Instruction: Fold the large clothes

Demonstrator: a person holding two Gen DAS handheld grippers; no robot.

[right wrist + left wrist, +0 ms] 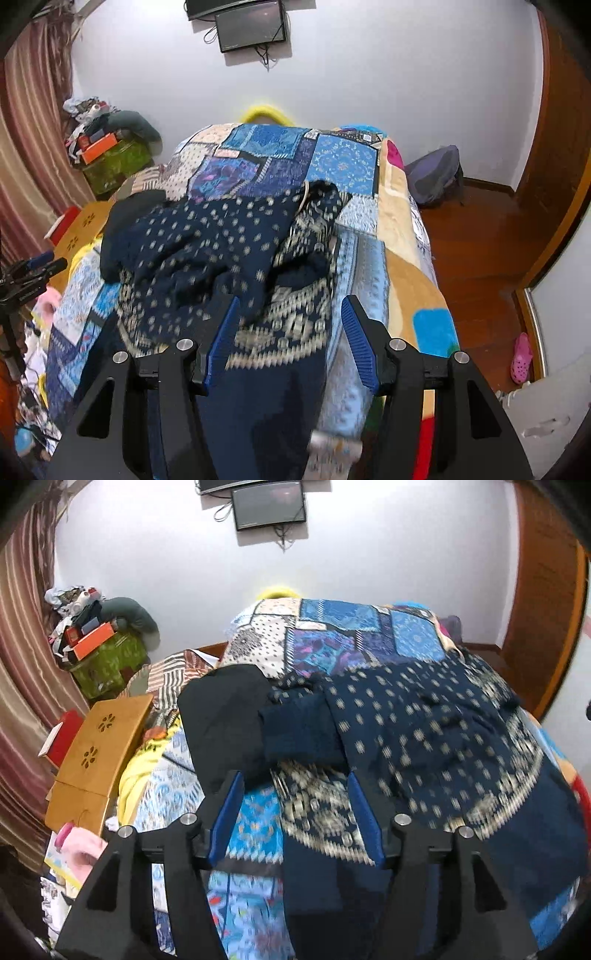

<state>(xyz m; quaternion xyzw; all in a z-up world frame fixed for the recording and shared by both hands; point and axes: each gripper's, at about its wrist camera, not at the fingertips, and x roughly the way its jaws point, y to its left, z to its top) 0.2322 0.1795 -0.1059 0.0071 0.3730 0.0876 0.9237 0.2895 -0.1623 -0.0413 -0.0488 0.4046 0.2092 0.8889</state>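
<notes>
Garment: a large navy garment (424,720) with pale woven dots and a patterned border, lying crumpled on the bed; it fills the centre and right of the left wrist view and the centre of the right wrist view (221,251).
Bed: covered with a blue patchwork quilt (332,627), which runs to the upper middle of both frames.
Black piece: a plain black cloth (221,720) lies just left of the navy garment, touching it; I cannot tell whether it is a separate item.
Left gripper (295,812): released, blue pads apart, with cloth showing in the gap below but nothing pressed between them.
Right gripper (291,339): likewise released, jaws apart above the bordered hem, holding nothing.
Left gripper in right view: visible at the left edge of the frame (37,266), clear of the cloth.
How it will handle: probably soft and limp, light for its size, with a knit-like or woven texture that should not slip much; it will sag and bunch wherever it is not supported.
Where to take hold: likely at two well-separated points on the patterned hem (280,325) or at the corners, one per gripper, pinching a single layer so the piece can be lifted and spread flat.
Risk: catching the quilt, or two layers at once.
Stage: judged as early, with the garment not yet laid out.
</notes>
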